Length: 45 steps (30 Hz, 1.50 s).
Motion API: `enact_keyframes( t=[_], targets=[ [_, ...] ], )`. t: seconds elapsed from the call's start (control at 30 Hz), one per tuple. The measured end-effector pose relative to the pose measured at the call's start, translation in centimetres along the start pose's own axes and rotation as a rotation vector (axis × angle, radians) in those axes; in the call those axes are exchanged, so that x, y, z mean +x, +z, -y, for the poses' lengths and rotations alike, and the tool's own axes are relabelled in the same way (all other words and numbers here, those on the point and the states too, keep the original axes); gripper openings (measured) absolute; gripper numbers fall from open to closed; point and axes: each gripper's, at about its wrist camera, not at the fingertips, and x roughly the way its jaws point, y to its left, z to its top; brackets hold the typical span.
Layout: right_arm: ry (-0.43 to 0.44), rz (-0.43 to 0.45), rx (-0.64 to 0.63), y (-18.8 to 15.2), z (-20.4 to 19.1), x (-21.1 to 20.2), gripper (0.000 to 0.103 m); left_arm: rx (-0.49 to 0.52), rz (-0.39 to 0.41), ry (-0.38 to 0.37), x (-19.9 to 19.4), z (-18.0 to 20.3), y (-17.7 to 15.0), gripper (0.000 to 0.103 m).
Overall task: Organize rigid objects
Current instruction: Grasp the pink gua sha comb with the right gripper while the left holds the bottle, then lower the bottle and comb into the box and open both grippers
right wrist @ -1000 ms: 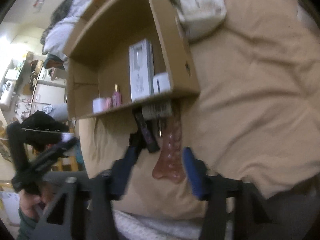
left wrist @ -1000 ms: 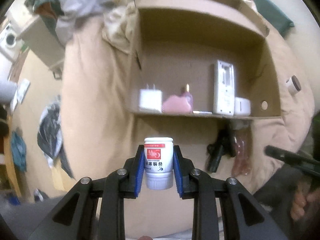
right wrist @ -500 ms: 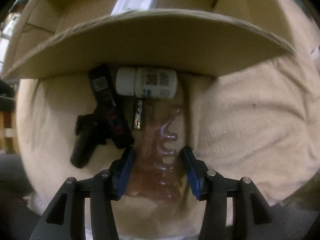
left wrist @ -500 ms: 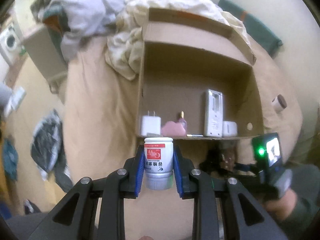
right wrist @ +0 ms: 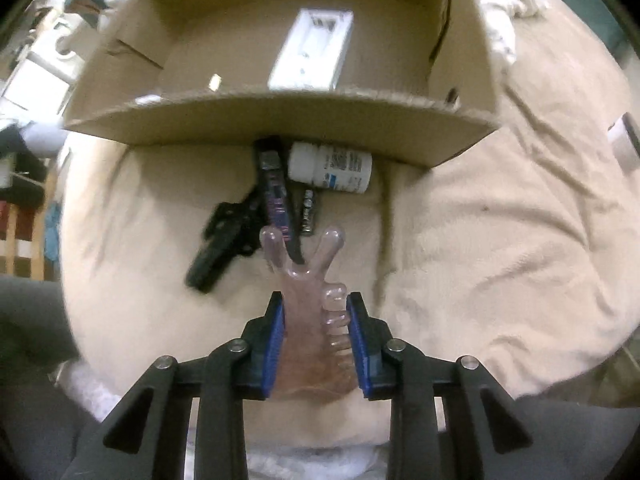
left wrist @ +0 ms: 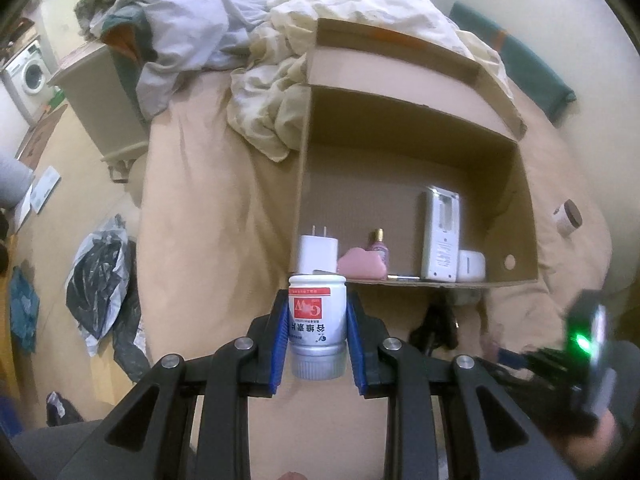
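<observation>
**Two grippers loaded over a tan bedspread**

Tan bedspread (left wrist: 208,208) underneath; rumpled white and grey bedding (left wrist: 248,52) heaped at the far end; bare floor at left with a black plastic bag (left wrist: 100,280) and, far left, a washing machine (left wrist: 30,70). Open cardboard box (left wrist: 520,208) sitting on the bedspread, holding along its near wall a white plug adapter (left wrist: 318,254), pink cloud-shaped item (left wrist: 362,266), small pink perfume bottle (left wrist: 379,242), upright white device (left wrist: 440,236) and small white box (left wrist: 471,266).

Left gripper (left wrist: 317,332) angled steeply down, just short of the box's near left corner, pinching a white bottle with a red label (left wrist: 317,320) upside down between blue pads. Right gripper (right wrist: 316,340) pointed almost straight down near the box's near wall, jaws just narrowed and now clamped on a translucent pink hand-shaped piece (right wrist: 306,304), two of its prongs splayed toward the box; beyond, on the bedspread against the box: a lying white bottle (right wrist: 330,166), dark flat stick (right wrist: 276,192) and blurred black object (right wrist: 220,248).
</observation>
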Motion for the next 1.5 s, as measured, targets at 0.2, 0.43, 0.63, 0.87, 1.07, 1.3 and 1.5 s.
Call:
enact_keyframes(
  t=[0.2,0.43,0.63,0.87,1.07,1.3,1.5],
  targets=[
    [0.101,0.127,0.011,-0.5,0.8,-5.6,0.031,0.003,0.030,0.037,-0.2,-0.2,-0.1,0.024],
    [0.156,0.275,0.001,1.4,1.9,-9.8,0.031,0.042,0.071,0.047,-0.9,0.6,0.3,0.024],
    [0.189,0.341,0.003,5.5,3.5,-11.5,0.031,0.099,0.071,0.047,-1.0,2.7,2.3,0.024],
    [0.192,0.379,-0.020,9.9,3.7,-11.9,0.031,0.129,0.070,0.039,0.1,5.0,6.3,0.024],
    [0.209,0.365,-0.008,12.9,3.6,-8.4,0.031,0.205,0.065,0.047,4.0,6.9,7.8,0.024],
    [0.147,0.276,-0.031,13.7,2.8,-3.0,0.031,0.210,-0.044,0.034,10.0,7.1,7.3,0.024],
    [0.133,0.212,-0.036,14.2,2.7,-0.9,0.031,0.220,-0.041,0.074,10.6,7.6,7.6,0.024]
  ],
)
